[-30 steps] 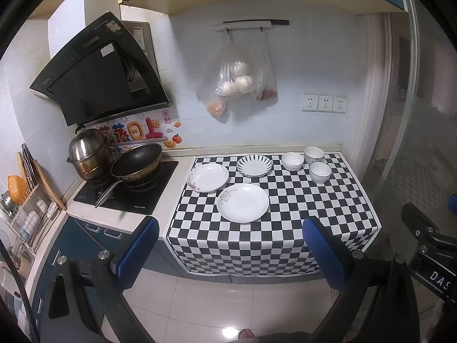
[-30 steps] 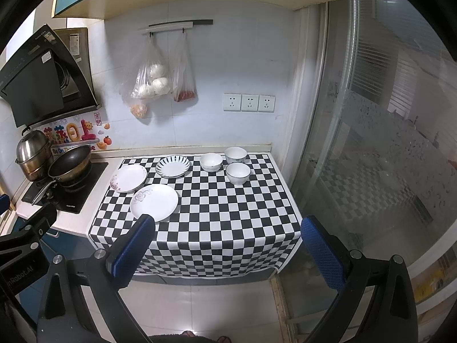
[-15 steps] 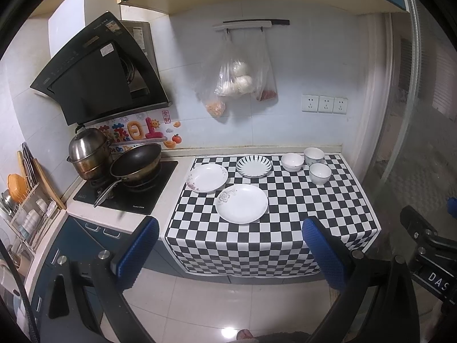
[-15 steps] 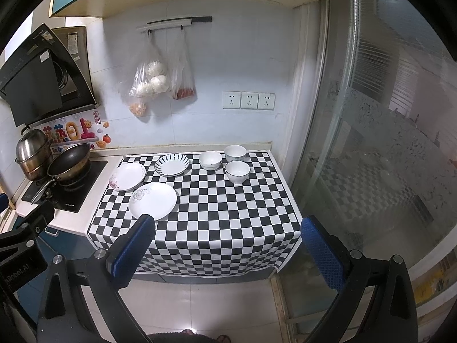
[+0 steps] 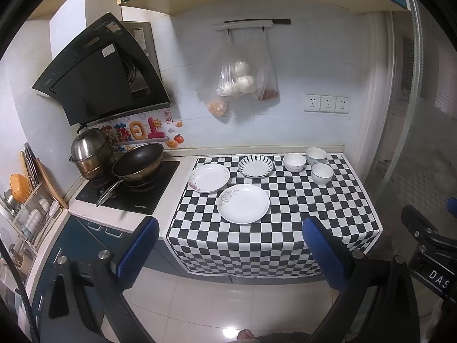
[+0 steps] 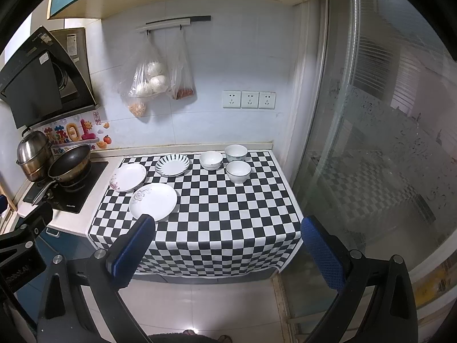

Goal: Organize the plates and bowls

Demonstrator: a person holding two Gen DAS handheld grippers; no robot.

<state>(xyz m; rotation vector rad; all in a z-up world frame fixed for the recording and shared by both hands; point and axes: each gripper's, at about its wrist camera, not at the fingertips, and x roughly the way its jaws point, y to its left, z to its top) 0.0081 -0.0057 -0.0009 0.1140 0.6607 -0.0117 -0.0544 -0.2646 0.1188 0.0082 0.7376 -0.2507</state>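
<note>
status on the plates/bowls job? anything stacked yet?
Done: nothing. The three plates, floral plate, pink-edged plate and striped plate, lie apart on the checkered cloth. Bowls: the left bowl may already be two nested; two more stand singly.
In hand: nothing. Left gripper and right gripper are open, short of the counter.
Left: all stacking.

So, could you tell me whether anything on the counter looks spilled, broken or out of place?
Nothing stands out. The three plates lie flat and separate on the checkered cloth, and the three bowls stand upright near the back right corner. No spills or chips are visible from here.
</note>
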